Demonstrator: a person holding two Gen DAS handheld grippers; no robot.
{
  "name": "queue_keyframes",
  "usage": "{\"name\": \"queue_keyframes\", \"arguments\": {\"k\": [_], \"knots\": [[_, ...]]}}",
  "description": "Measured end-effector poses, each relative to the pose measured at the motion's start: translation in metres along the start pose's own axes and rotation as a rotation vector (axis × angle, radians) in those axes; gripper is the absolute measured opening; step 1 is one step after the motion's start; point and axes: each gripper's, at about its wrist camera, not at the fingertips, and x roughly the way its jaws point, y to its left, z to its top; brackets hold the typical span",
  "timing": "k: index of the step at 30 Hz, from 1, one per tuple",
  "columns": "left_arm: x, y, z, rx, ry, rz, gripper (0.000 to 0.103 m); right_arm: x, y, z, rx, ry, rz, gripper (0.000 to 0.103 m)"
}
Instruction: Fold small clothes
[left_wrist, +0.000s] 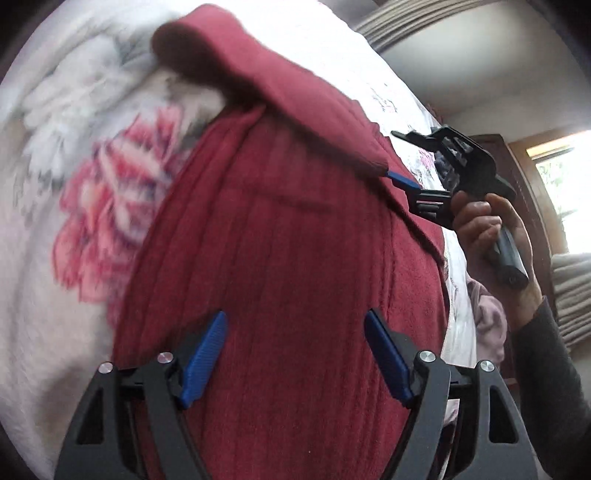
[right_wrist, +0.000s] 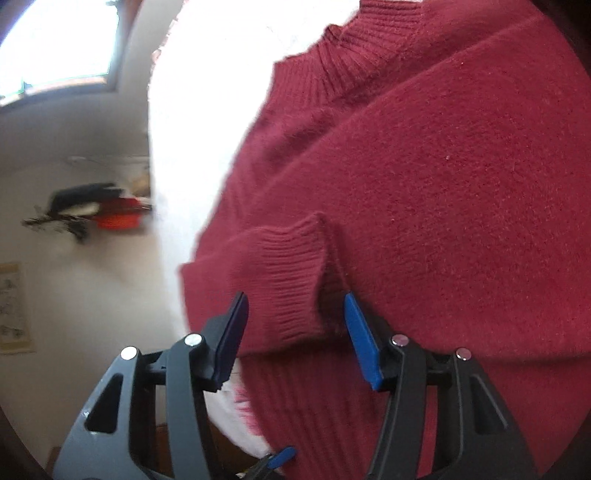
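A dark red knit sweater lies on a white bedspread with a floral print. One sleeve is folded across its top. My left gripper hovers open over the sweater's body with nothing between its fingers. In the left wrist view a hand holds the right gripper at the end of that sleeve, one blue finger against the fabric. In the right wrist view the ribbed cuff lies between the fingers of the open right gripper. The ribbed collar is at the top.
A pale pink cloth lies at the bed's right edge, beside dark wooden furniture and a bright window. A black and red object hangs on the wall past the bed's edge. A left gripper fingertip shows low down.
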Motion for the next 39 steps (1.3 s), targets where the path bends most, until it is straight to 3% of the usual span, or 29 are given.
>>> {"name": "queue_keyframes", "arguments": {"k": [3, 7, 15, 18, 20, 21, 26, 33, 39], "knots": [[0.003, 0.001, 0.005, 0.003, 0.010, -0.005, 0.077, -0.004, 0.002, -0.007, -0.003, -0.035, -0.070, 0.053], [0.000, 0.003, 0.010, 0.000, 0.005, -0.018, 0.077, -0.022, -0.006, -0.008, 0.011, -0.074, -0.037, 0.053], [0.002, 0.003, 0.004, -0.002, 0.009, -0.016, 0.077, 0.005, -0.013, 0.002, 0.052, 0.005, 0.031, 0.051], [0.005, 0.002, 0.002, 0.007, 0.012, -0.010, 0.077, 0.010, -0.007, 0.007, 0.036, 0.005, 0.035, 0.029], [0.006, 0.001, 0.001, 0.006, 0.015, -0.008, 0.077, 0.007, 0.002, 0.010, 0.006, -0.023, 0.003, 0.006], [0.007, 0.001, 0.001, 0.005, 0.017, -0.008, 0.077, 0.002, 0.006, 0.011, -0.010, -0.040, 0.001, 0.006], [0.009, -0.002, 0.002, 0.012, 0.029, 0.000, 0.077, -0.059, 0.022, 0.012, -0.074, -0.172, 0.021, 0.005], [-0.004, -0.015, 0.006, 0.045, 0.041, -0.022, 0.077, -0.162, 0.019, 0.006, -0.163, -0.357, -0.079, 0.005], [-0.018, -0.027, 0.040, 0.088, 0.003, -0.020, 0.077, -0.203, -0.018, 0.004, -0.141, -0.405, -0.125, 0.005]]}}
